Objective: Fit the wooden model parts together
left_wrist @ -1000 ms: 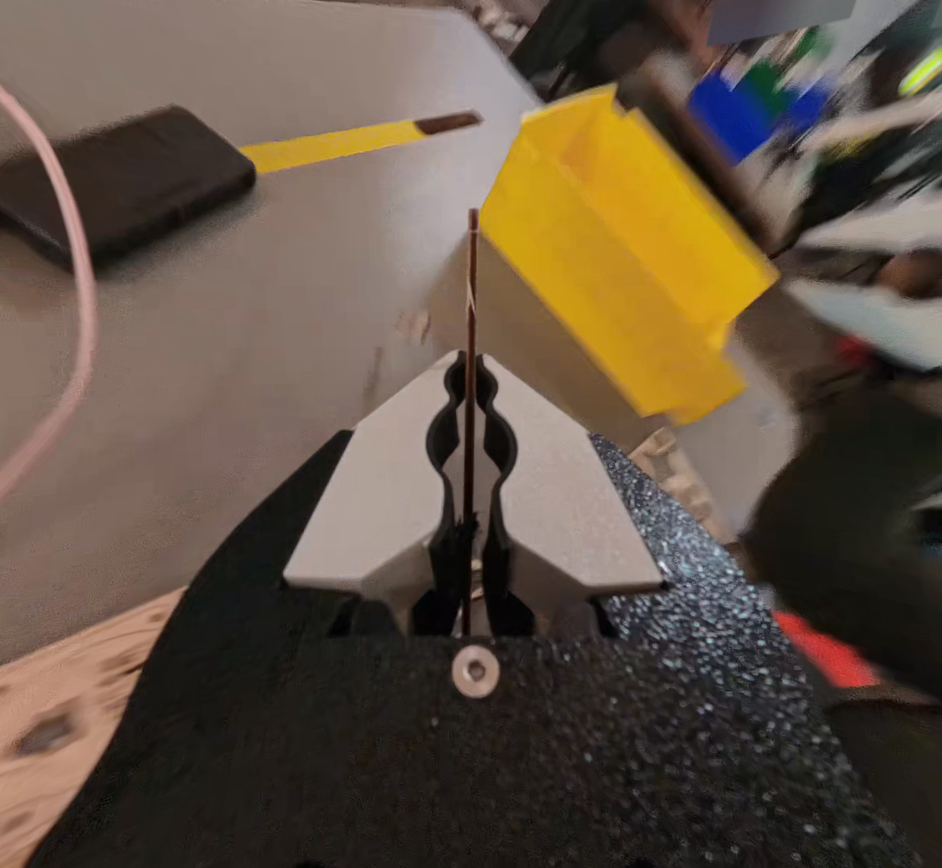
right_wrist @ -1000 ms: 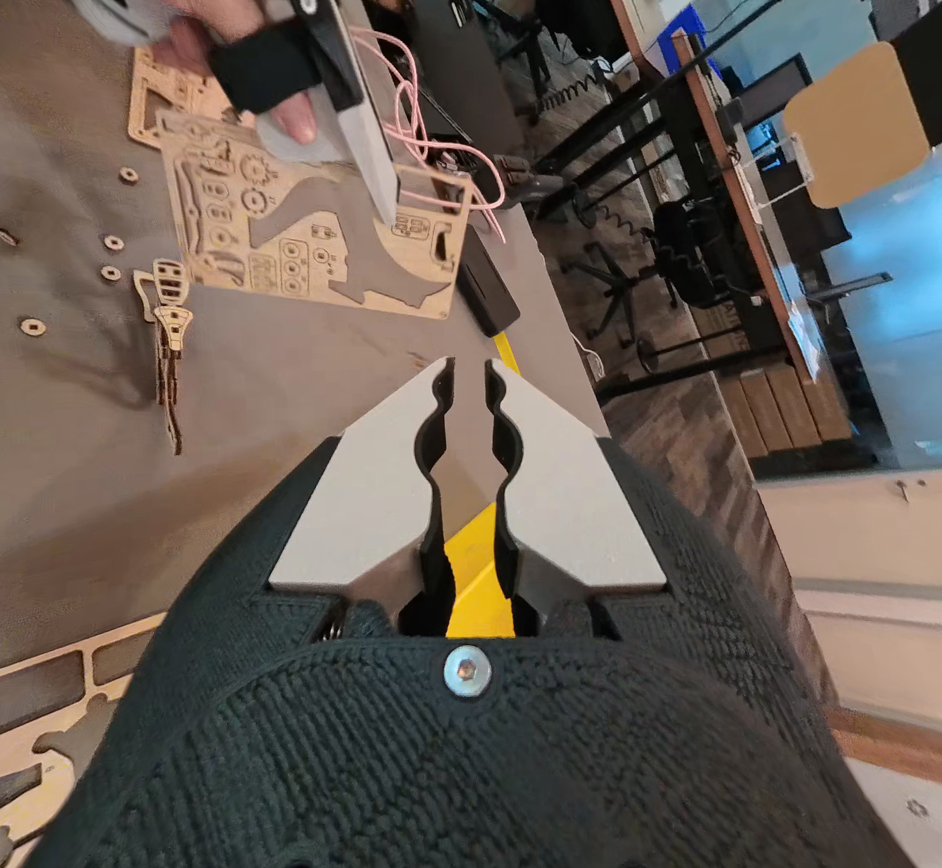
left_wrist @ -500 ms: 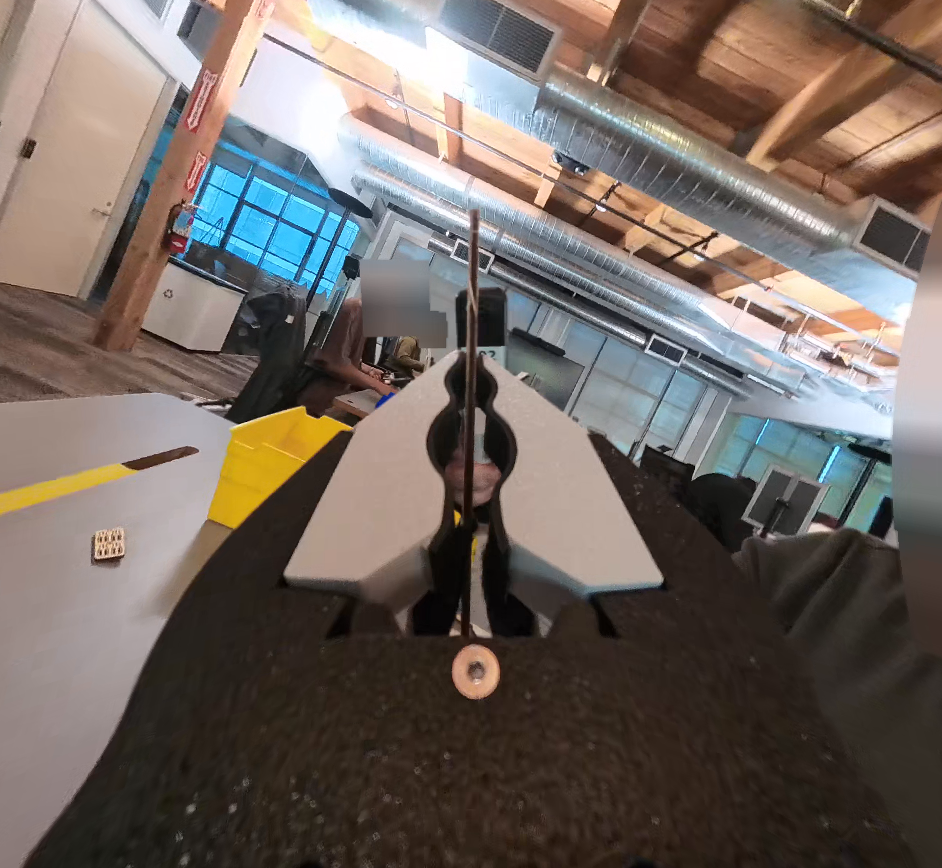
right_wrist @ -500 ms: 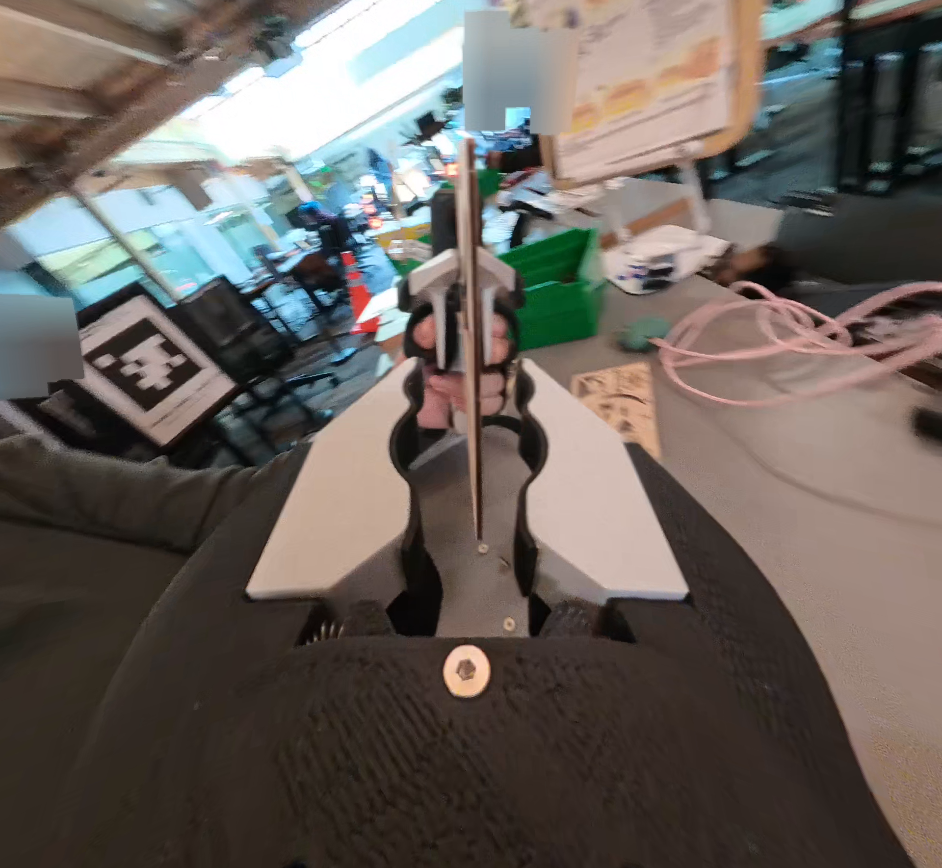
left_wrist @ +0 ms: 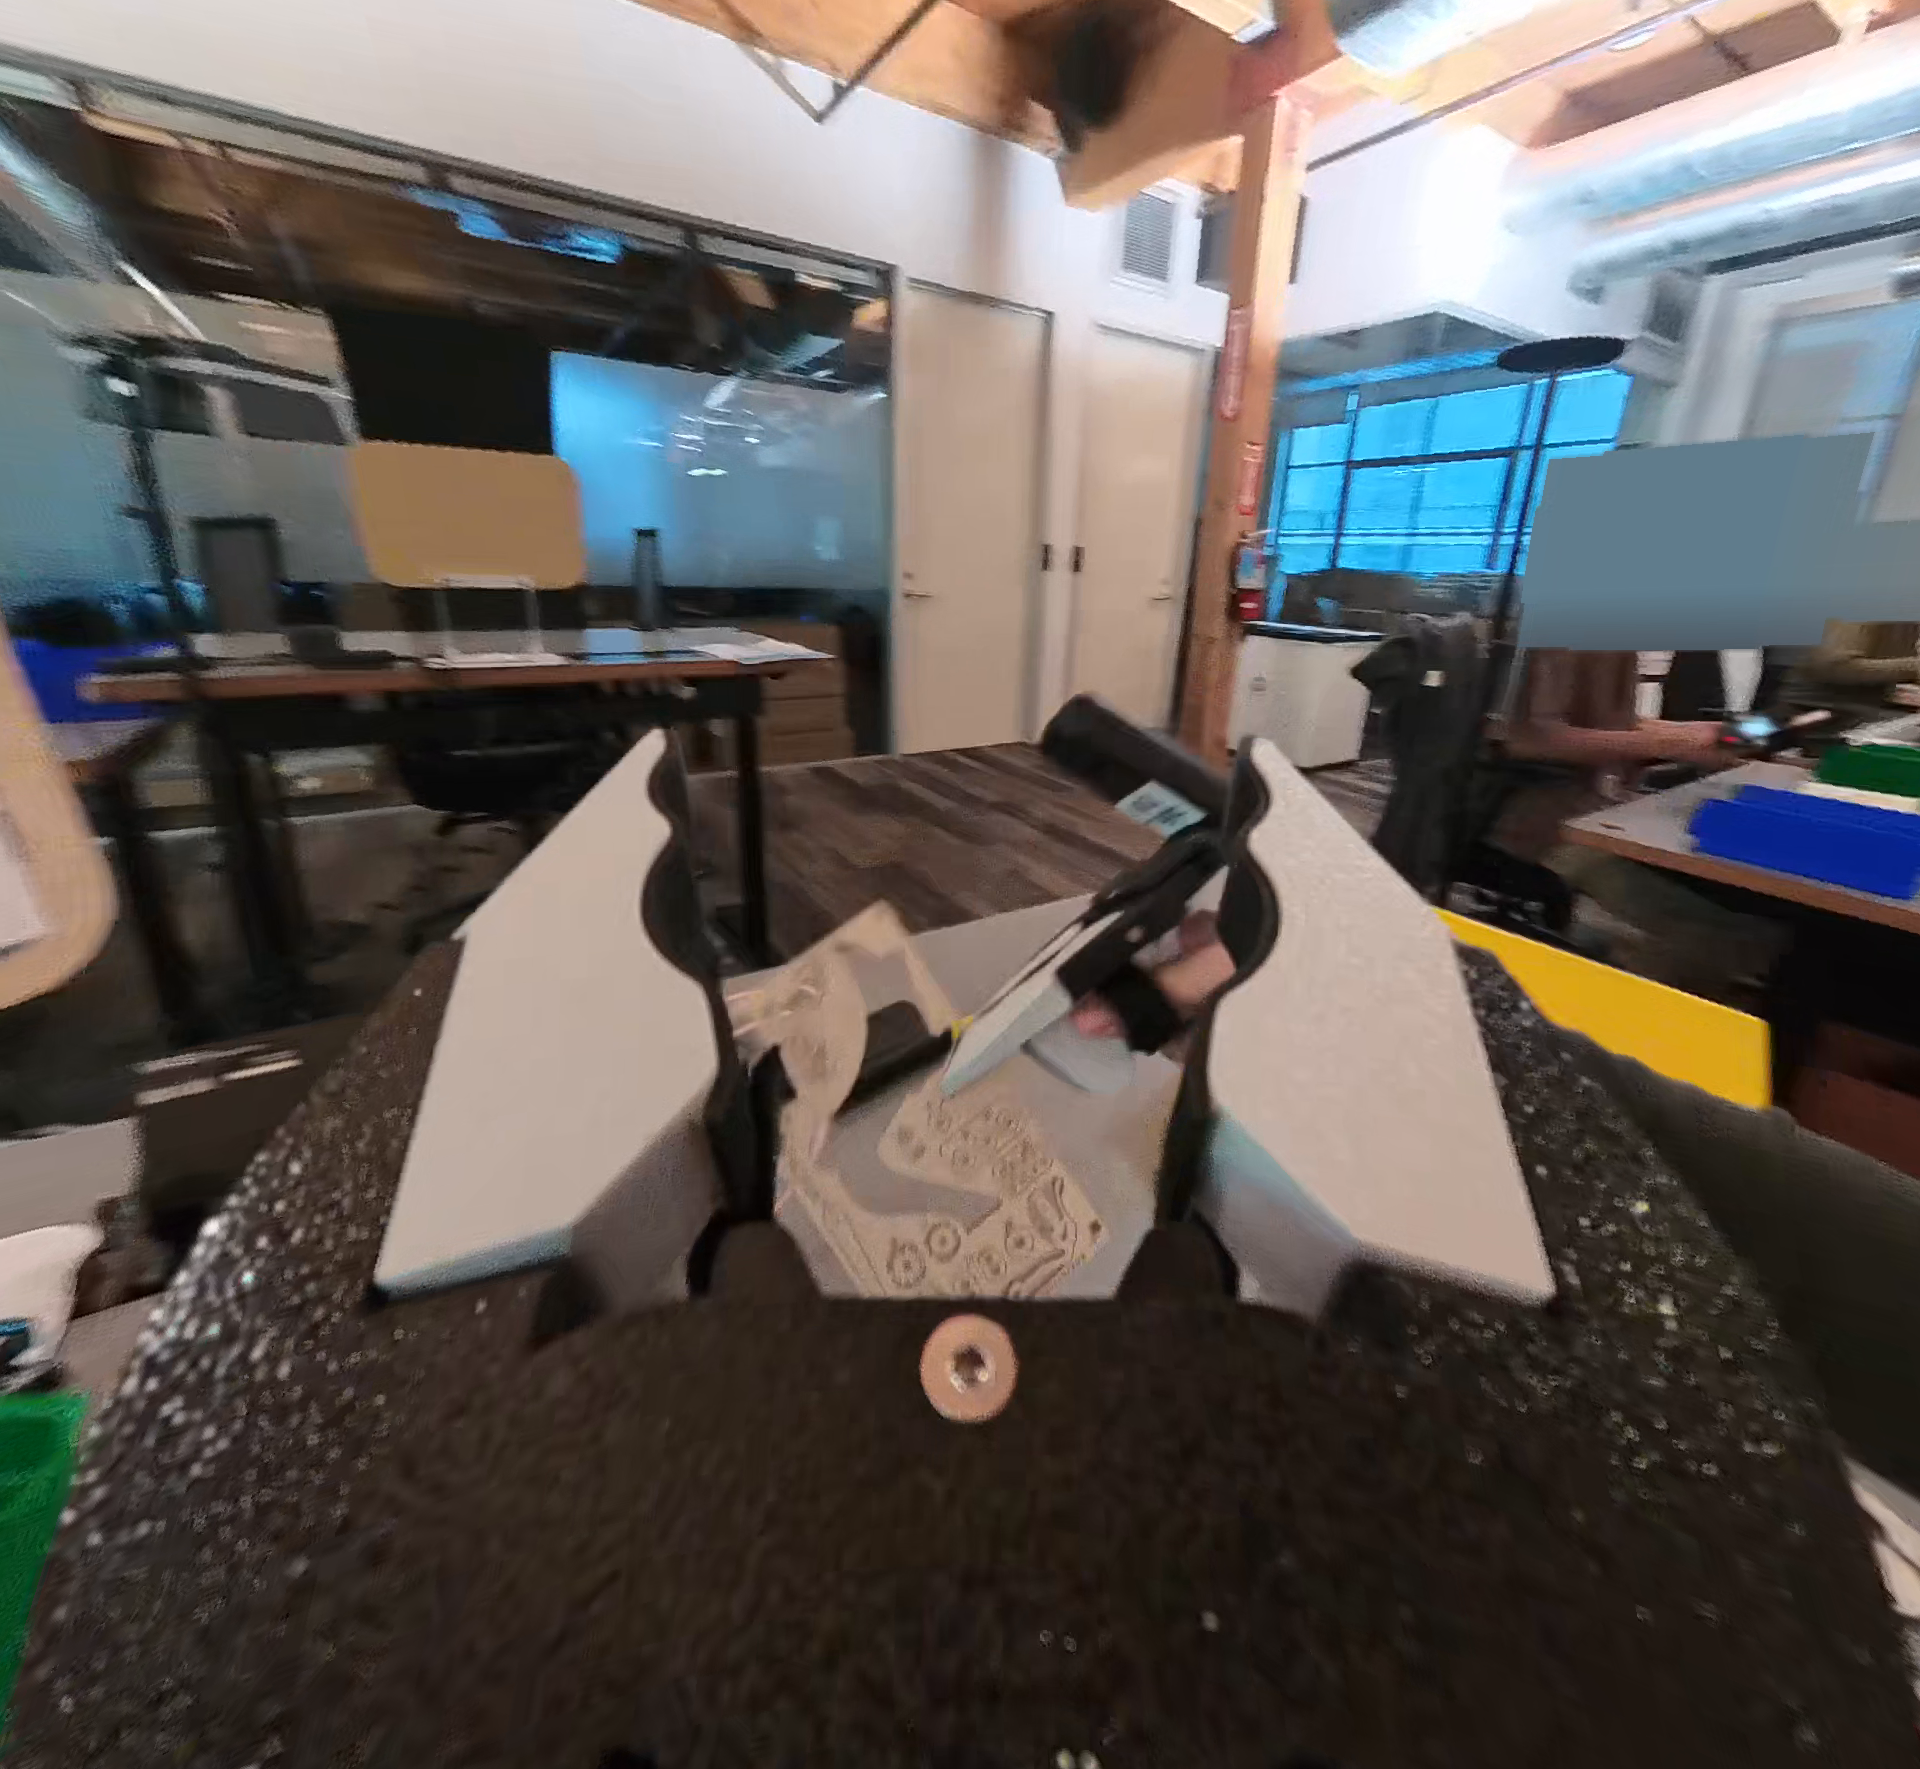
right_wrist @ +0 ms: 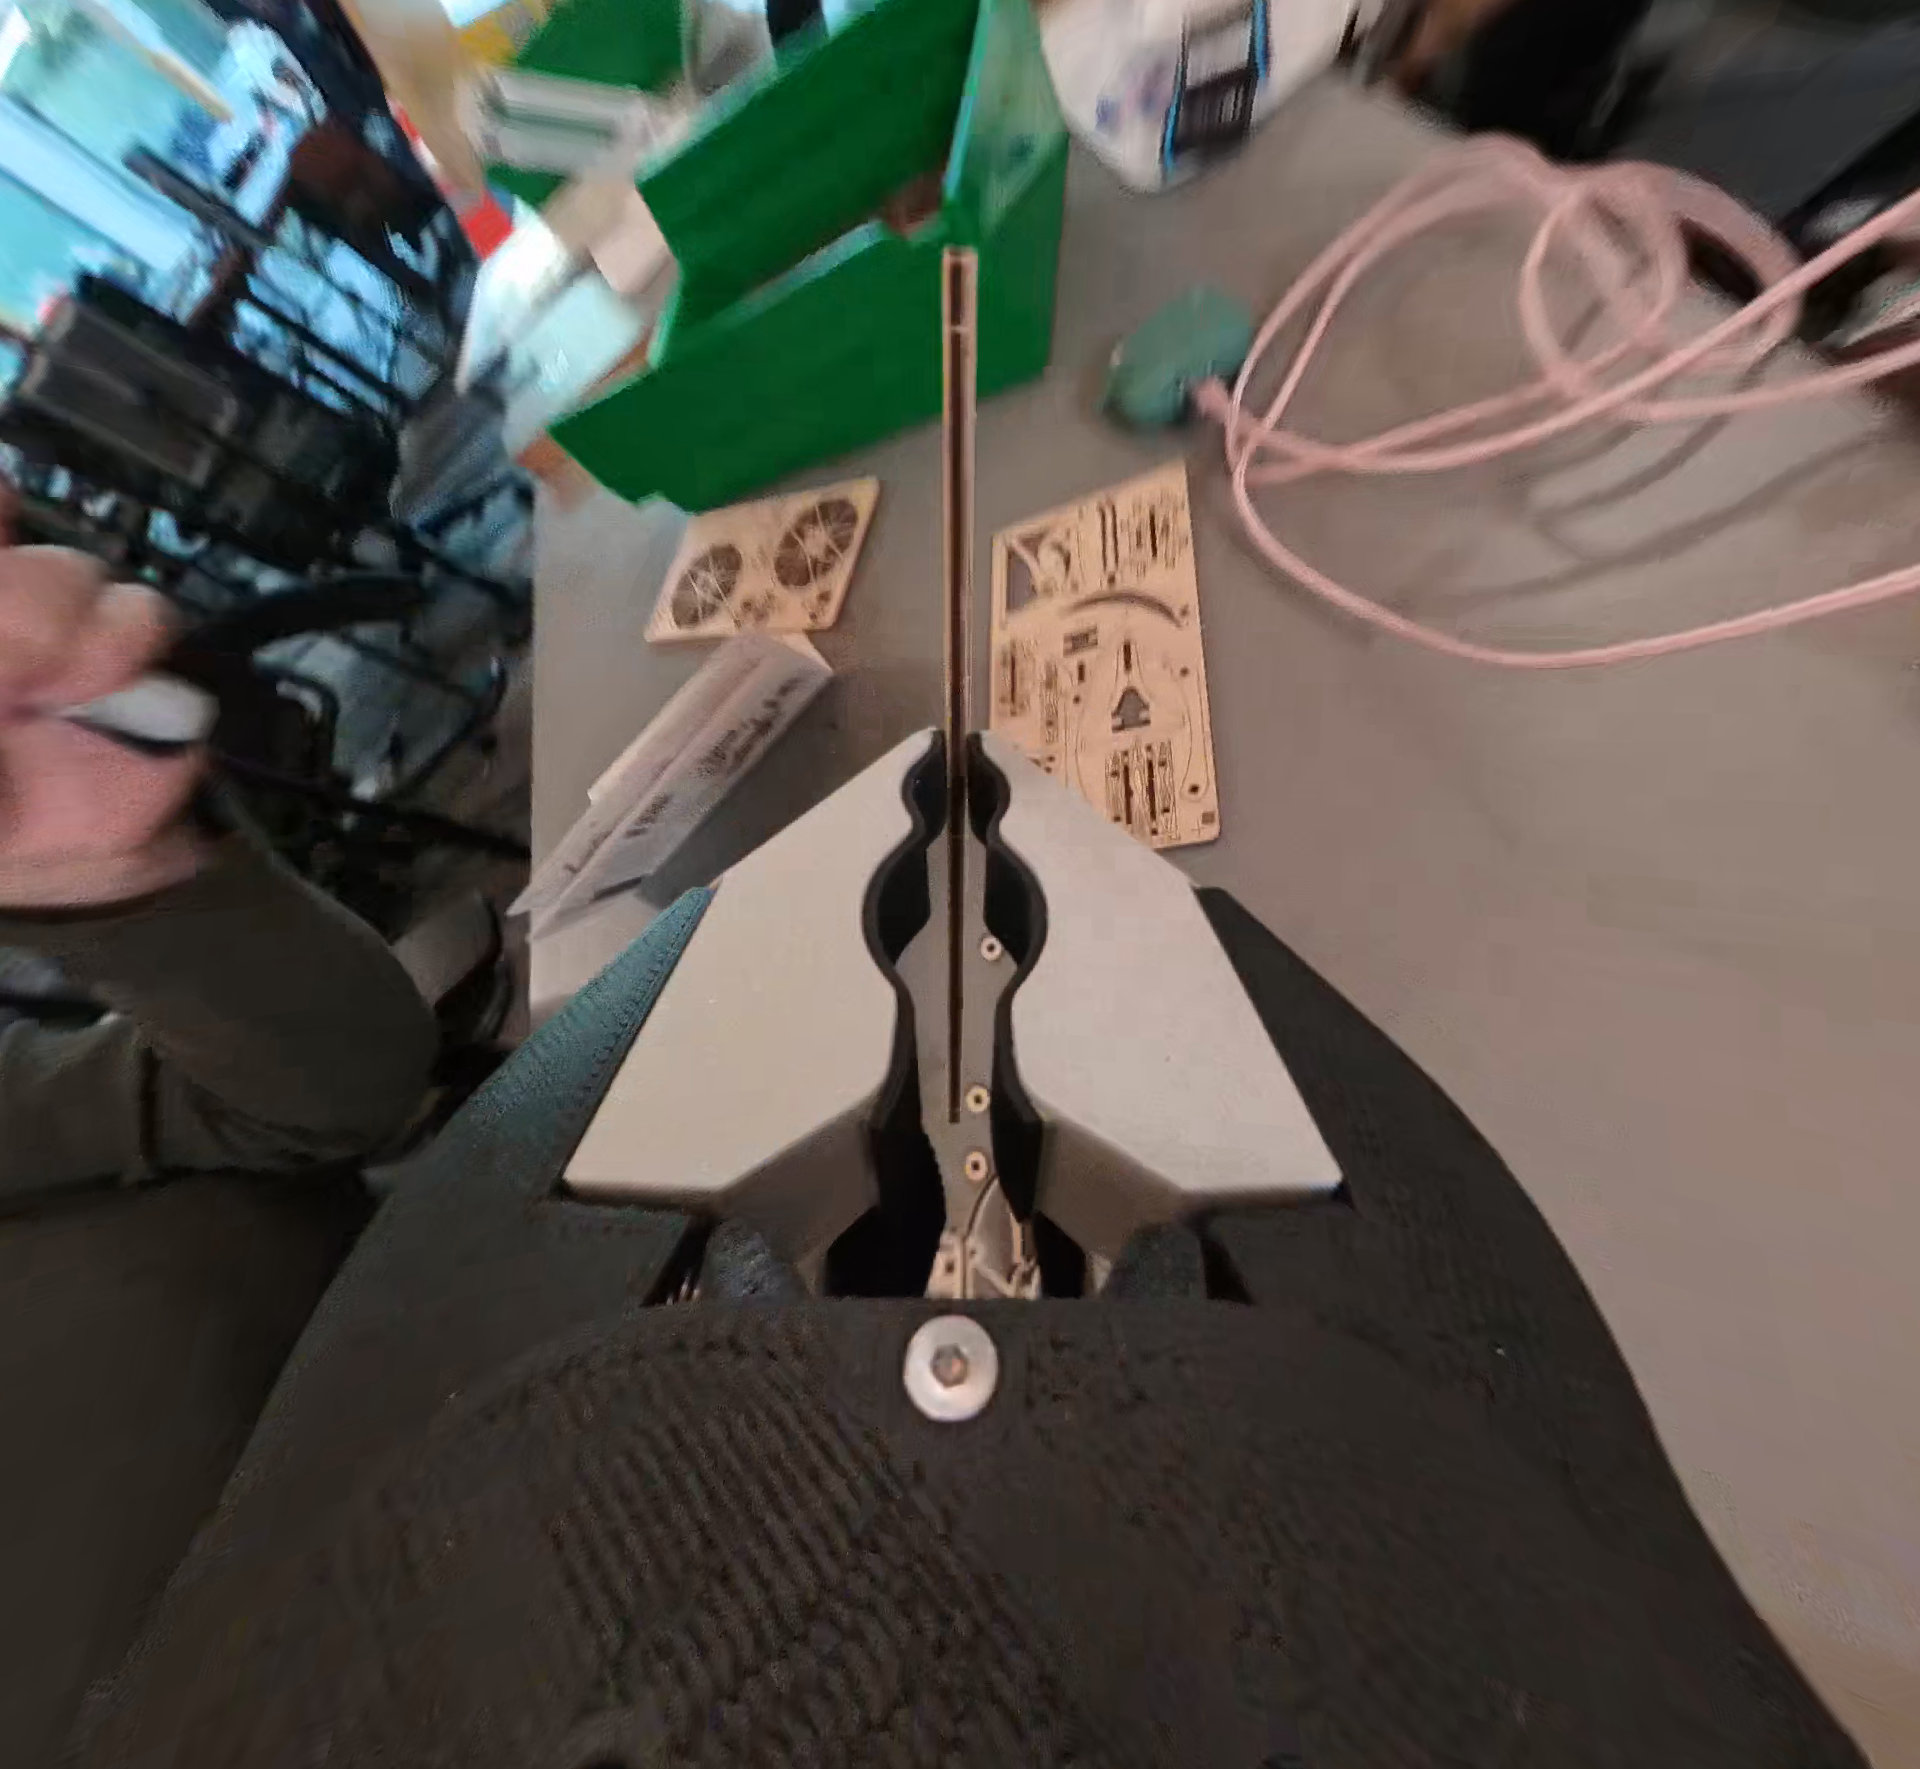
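My right gripper (right_wrist: 956,743) is shut on a thin wooden part (right_wrist: 956,524), seen edge-on, which sticks straight out past the fingertips above the grey table (right_wrist: 1455,940). My left gripper (left_wrist: 956,753) is wide open and empty, raised and looking across the room. Between its fingers the right gripper (left_wrist: 997,1033) shows farther off in a hand, above a punched wooden sheet (left_wrist: 987,1189). A blurred wooden part (left_wrist: 821,1023) hangs just off its tip. Two more wooden sheets (right_wrist: 764,561) (right_wrist: 1107,649) lie flat on the table.
A green bin (right_wrist: 831,317) stands behind the sheets, with a teal object (right_wrist: 1179,358) and pink cable loops (right_wrist: 1507,431) to the right. A folded leaflet (right_wrist: 686,763) lies at the table's left edge. A yellow bin (left_wrist: 1610,1013) is at the right. A blurred hand (right_wrist: 62,732) shows on the left. One gripper's finger ends stand about 20 cm off the other's. The teal object (right_wrist: 1179,358) is about 25 cm from my right fingertips and 35 cm from my left.
The thin wooden part passed from my left gripper to my right. The left was shut on it and has opened; the right was open and has closed on it. Both swung round.
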Available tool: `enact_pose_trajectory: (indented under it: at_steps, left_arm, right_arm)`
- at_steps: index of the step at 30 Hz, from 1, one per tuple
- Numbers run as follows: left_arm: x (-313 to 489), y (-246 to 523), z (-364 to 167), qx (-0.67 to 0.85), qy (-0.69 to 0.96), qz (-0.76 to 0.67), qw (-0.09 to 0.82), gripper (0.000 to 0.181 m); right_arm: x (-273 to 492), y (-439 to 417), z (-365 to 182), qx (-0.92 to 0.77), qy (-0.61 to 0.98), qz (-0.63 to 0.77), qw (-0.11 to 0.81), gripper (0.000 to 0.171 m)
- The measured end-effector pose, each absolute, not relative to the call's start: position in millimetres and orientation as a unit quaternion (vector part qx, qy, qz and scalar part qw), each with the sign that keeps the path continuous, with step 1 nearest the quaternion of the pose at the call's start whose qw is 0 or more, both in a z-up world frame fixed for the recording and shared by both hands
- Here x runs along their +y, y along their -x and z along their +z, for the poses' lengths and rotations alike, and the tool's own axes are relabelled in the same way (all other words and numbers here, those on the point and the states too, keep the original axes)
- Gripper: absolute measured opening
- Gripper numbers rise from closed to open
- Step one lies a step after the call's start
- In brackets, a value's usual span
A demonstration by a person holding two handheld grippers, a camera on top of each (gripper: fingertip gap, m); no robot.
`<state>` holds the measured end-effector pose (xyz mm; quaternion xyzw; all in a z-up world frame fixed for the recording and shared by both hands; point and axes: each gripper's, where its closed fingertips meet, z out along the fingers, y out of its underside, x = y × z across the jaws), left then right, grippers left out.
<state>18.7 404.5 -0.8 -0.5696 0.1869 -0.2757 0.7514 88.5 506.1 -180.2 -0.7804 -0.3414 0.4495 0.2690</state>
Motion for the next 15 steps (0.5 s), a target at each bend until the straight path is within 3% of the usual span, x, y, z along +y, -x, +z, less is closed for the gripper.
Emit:
enact_pose_trajectory:
  at_steps: [3,6,8,11,15]
  left_arm:
    - [392.3,7.4,0.6,0.179,0.574,-0.240,0.762,0.102]
    - [394.8,33.0,-13.7,0.171,0.603,-0.171,0.760,0.101]
    - [405.2,47.3,-34.6,0.172,0.648,-0.108,0.734,0.102]
    - [416.6,57.1,-59.6,0.172,0.693,-0.089,0.694,0.111]
    - [410.7,51.6,-64.2,0.169,0.681,-0.147,0.697,0.114]
  right_arm:
    - [518.1,-50.5,-225.4,-0.356,0.806,0.445,0.161,0.001]
    - [535.8,-24.2,-252.6,-0.357,0.814,0.441,0.126,0.003]
    - [548.7,-16.9,-261.8,-0.340,0.825,0.433,0.128,0.031]
    - [567.6,-26.4,-252.7,-0.336,0.833,0.389,0.206,0.064]
    - [565.3,-74.3,-199.4,-0.366,0.798,0.287,0.383,0.065]
